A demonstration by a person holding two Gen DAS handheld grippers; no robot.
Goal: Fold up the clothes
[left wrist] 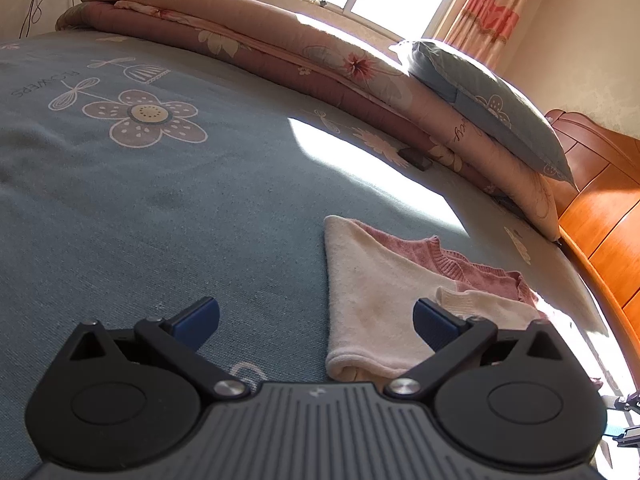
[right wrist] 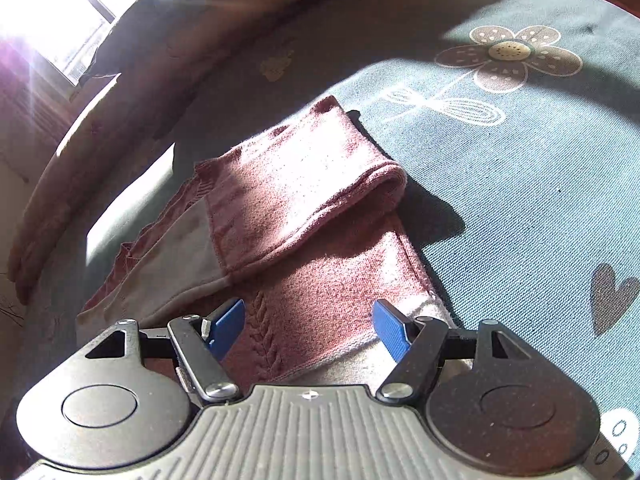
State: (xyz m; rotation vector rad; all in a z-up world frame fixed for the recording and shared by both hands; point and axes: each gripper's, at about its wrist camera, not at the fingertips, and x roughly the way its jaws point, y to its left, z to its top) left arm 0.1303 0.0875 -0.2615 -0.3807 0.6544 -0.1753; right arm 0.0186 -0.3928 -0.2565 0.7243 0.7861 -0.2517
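— Sweater, pink and cream: folded on the blue bedsheet, sleeve laid across. Done?
— Nearly, I'd judge. Left gripper and right gripper: jaws spread, holding nothing.

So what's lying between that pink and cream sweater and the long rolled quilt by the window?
Only bare blue bedsheet, partly sunlit, lies between the sweater and the quilt; a small dark object sits at the quilt's edge. The left wrist view shows it.

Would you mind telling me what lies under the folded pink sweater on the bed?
Under the pink sweater a cream layer shows at its edge, lying on the blue bedsheet. How far the cream cloth reaches beneath, and whether it is a separate garment, is covered.
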